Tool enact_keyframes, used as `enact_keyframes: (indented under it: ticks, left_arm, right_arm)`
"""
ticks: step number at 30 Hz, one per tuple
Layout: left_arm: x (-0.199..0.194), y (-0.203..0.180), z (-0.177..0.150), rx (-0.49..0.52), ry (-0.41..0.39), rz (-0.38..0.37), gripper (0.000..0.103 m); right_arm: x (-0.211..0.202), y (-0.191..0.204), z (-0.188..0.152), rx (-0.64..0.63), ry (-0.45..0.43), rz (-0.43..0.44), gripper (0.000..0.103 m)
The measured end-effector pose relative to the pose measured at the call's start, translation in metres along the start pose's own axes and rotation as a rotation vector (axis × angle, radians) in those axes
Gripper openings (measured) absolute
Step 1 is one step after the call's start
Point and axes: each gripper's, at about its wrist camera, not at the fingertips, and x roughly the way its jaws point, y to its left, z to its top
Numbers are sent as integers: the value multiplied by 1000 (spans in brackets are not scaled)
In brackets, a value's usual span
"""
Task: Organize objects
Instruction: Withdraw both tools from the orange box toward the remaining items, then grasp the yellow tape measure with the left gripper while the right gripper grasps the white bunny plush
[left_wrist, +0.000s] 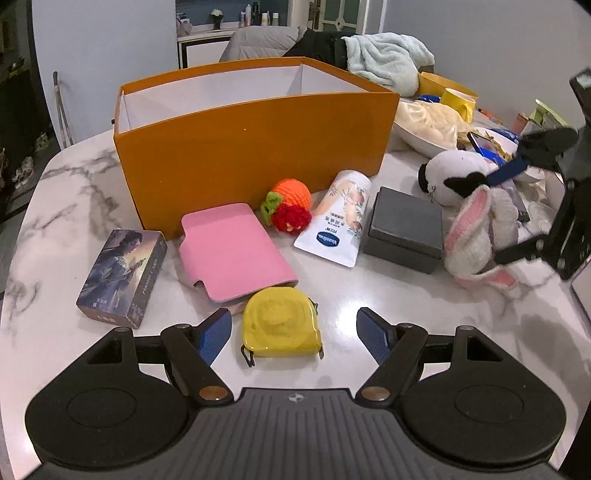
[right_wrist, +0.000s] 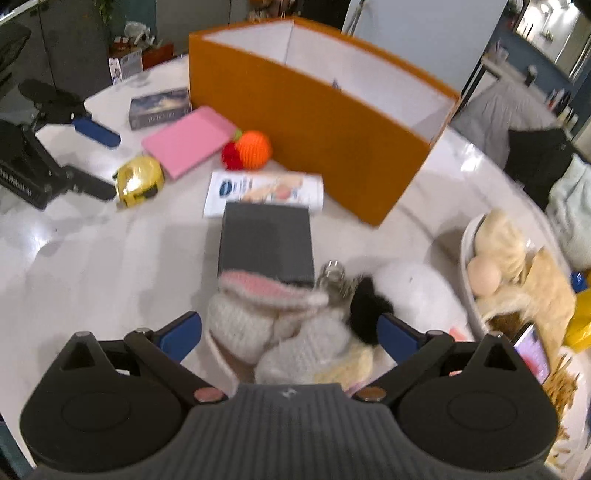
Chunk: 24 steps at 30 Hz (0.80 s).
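Note:
An open orange box (left_wrist: 251, 147) stands on the marble table (left_wrist: 74, 192). In front of it lie a card box (left_wrist: 122, 273), a pink case (left_wrist: 232, 251), a crochet orange fruit (left_wrist: 291, 194), a white tube (left_wrist: 340, 218) and a dark grey box (left_wrist: 404, 229). My left gripper (left_wrist: 292, 315) is open, low over the table, with a yellow tape measure (left_wrist: 280, 325) between its fingers and untouched. My right gripper (right_wrist: 290, 326) is open and straddles a white-and-pink knitted bunny (right_wrist: 251, 325). Beside the bunny lies a white plush with a black ear (right_wrist: 417, 291).
At the right, a white bowl (right_wrist: 467, 251) holds cream cloth. A phone (right_wrist: 532, 354) and scattered snacks lie near it. A yellow mug (left_wrist: 458, 101) and a pale blue towel (left_wrist: 388, 59) sit behind the box. The table edge curves close on the left.

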Motion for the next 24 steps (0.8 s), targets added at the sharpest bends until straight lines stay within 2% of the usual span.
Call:
enact_keyframes:
  ticks: [6,8,10,12,14,15,24]
  left_arm:
    - [7,2,3,-17,10,-3,88]
    - [9,1,4,-16,16,-4,88]
    - [10,0,4,-10,21,-3,88]
    - [11,-1,3,-5,26,-3,88]
    - [13,-2,2,0,33,-1,88]
    - [14,-3,1,3,36,2,88]
    - [21,-4,0,13,56,24,88]
  right_arm:
    - [9,8,-2,-30,74,12,102]
    - [4,6,0,12,82,73,102]
    - [-4,6,2,43,82,177,101]
    - [-11,8,2,38,84,242,96]
    - [-15,9,3,42,66,214,79]
    - [-15,9,3,40,63,194,75]
    - [1,32,-1,-167,42,54,76]
